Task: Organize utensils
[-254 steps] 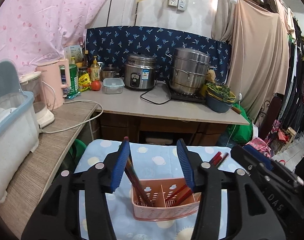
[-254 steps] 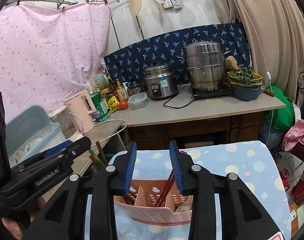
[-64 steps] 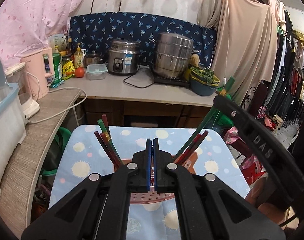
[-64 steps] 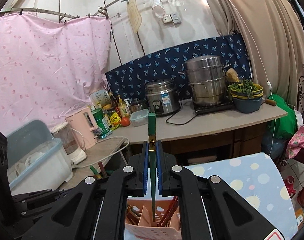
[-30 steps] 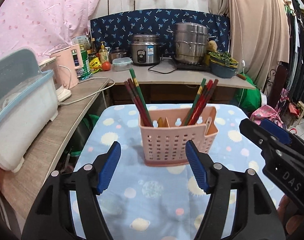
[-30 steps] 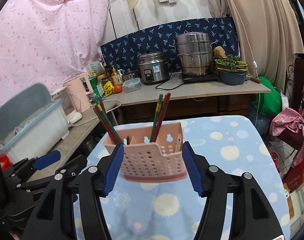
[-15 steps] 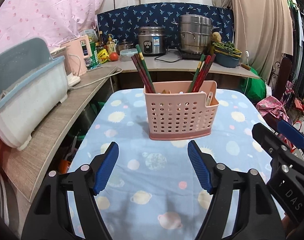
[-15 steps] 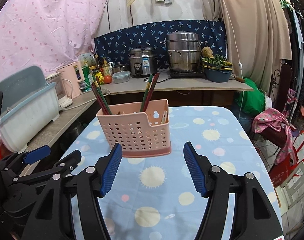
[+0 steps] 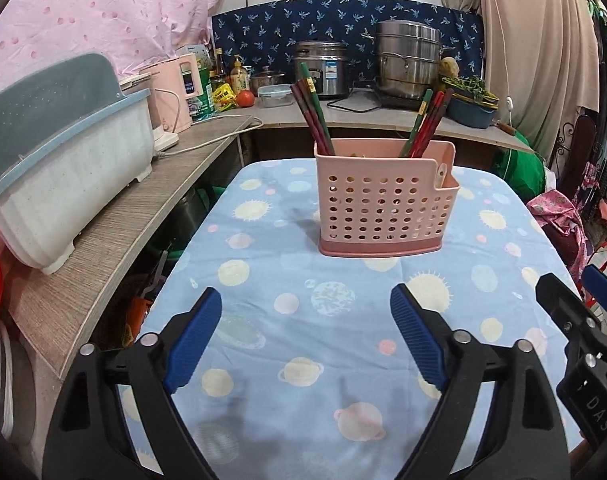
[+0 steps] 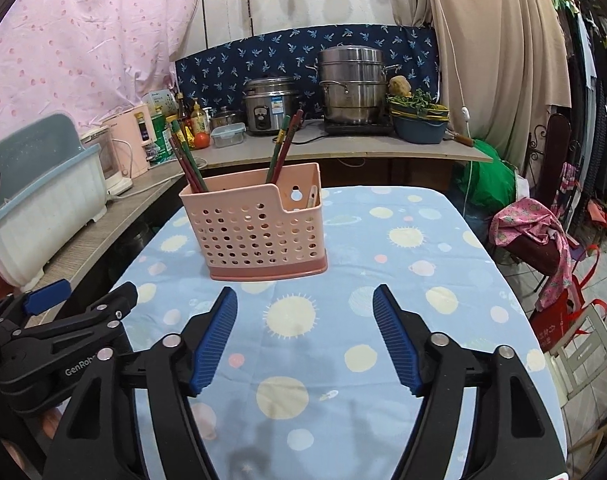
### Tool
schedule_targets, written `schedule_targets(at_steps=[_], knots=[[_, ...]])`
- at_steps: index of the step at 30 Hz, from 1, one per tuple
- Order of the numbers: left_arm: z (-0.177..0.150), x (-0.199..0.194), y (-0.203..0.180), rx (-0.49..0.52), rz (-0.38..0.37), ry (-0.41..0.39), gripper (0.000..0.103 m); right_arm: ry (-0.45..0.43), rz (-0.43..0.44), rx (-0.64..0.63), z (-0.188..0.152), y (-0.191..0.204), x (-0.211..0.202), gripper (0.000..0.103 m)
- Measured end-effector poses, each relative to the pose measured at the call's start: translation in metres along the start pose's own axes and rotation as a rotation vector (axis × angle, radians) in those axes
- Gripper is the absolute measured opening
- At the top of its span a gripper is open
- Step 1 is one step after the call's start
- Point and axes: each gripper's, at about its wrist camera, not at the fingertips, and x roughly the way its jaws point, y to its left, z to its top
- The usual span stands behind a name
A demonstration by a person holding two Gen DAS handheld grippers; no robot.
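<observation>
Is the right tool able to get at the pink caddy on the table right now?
Probably yes. The right tool is open and holds nothing, and only bare tablecloth lies between it and the pink caddy, which stands ahead, slightly to its left.

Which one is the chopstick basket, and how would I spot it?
Find the table with the blue cloth covered in suns and planets. The basket stands alone on it, pink plastic with rows of round holes. Red and green chopsticks stick out of its top, unlike the pots on the counter behind.
</observation>
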Motion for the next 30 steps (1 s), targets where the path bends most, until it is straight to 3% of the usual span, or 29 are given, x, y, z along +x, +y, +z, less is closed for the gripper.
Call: schedule_targets(at_steps=[3,12,22,25,30], knots=[[-0.003,0.001,0.001,0.004,0.006,0.004,0.089,0.008,-0.016,-0.02,-0.003,0.001,0.001,0.083],[-0.01,0.003,-0.003,0.022,0.012,0.018,0.096,0.036,-0.023,0.011,-0.01,-0.007,0.005,0.085],[-0.012,0.002,-0.006,0.038,0.019,0.02,0.096,0.031,-0.02,0.043,-0.013,-0.01,0.003,0.088],[-0.012,0.003,-0.006,0.038,0.018,0.024,0.096,0.039,-0.021,0.046,-0.014,-0.009,0.004,0.096],[-0.012,0.003,-0.006,0.035,0.021,0.025,0.096,0.046,-0.018,0.045,-0.017,-0.007,0.005,0.096]])
